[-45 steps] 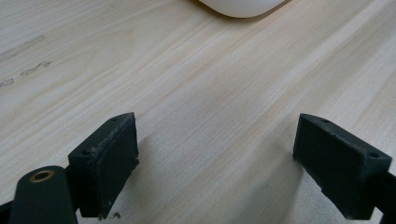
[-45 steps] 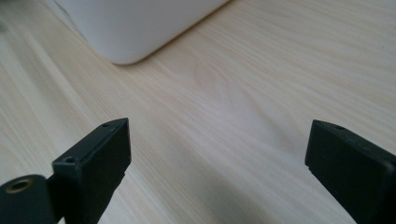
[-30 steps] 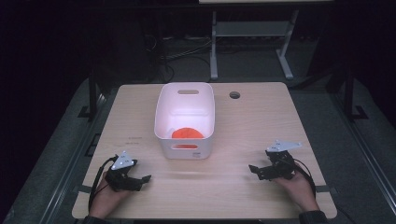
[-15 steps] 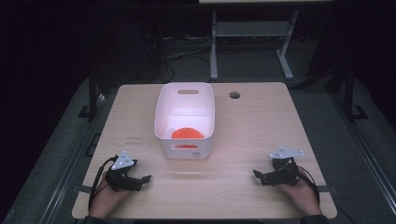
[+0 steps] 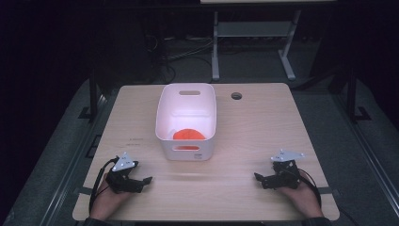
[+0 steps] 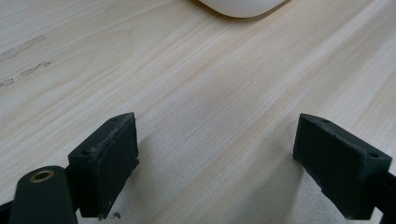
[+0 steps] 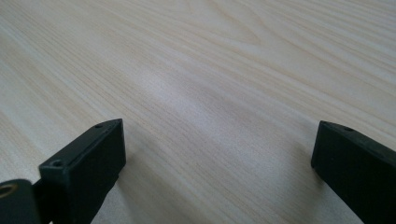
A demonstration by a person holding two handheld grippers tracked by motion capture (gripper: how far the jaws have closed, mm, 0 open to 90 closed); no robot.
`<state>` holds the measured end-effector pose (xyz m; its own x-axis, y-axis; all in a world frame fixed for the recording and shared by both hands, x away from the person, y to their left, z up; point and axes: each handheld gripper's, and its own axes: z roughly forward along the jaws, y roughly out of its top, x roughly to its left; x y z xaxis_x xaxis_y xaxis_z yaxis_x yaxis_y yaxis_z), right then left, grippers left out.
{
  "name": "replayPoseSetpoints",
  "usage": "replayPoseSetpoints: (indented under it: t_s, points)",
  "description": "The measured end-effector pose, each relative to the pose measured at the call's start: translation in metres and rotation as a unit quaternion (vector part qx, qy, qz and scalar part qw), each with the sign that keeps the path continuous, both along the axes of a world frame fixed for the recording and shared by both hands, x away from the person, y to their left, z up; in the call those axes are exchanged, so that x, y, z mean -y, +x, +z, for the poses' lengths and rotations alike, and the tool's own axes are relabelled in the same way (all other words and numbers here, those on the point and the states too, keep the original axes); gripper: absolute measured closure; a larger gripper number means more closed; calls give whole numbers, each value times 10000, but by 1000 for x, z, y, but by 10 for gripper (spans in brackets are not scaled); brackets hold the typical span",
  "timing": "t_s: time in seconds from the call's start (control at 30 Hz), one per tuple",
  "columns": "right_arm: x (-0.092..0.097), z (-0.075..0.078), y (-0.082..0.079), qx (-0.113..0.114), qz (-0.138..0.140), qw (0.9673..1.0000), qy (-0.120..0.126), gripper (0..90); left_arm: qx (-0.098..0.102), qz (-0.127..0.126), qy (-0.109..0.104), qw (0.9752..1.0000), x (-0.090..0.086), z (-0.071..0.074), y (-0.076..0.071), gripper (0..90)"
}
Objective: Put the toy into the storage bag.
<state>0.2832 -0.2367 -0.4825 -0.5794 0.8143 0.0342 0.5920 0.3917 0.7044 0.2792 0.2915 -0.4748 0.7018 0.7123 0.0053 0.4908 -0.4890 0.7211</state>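
I had both hands low at the near edge of the table (image 5: 263,122), one toward each corner, with the white bin (image 5: 187,120) standing well apart from them, in the middle of the table and a little left. The left tool (image 5: 147,180) lay close to the wood at the near left, my left hand (image 5: 107,201) behind it with the forearm coming in from the near edge, and its tips aimed right and slightly away, toward the near end of the bin. Seen from the left gripper view, its jaws stood wide apart with only bare wood grain between them, and the rounded near corner of the bin showed at the far edge. The right tool (image 5: 257,176) sat at the near right, my right hand (image 5: 301,197) behind it, its tips pointing left across the table. In the right gripper view its jaws were likewise spread wide over bare wood, holding nothing. Inside the bin, on its floor toward the near wall, lay an orange object (image 5: 188,135), its shape too unclear for me to tell more.
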Motion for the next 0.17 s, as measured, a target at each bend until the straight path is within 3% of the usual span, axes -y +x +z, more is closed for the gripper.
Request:
replayPoseSetpoints:
  t_s: [0.17]
  points:
    - [0,0,0,-3,-5,10000,0,25,7,28,23,10000,0,0,0,130]
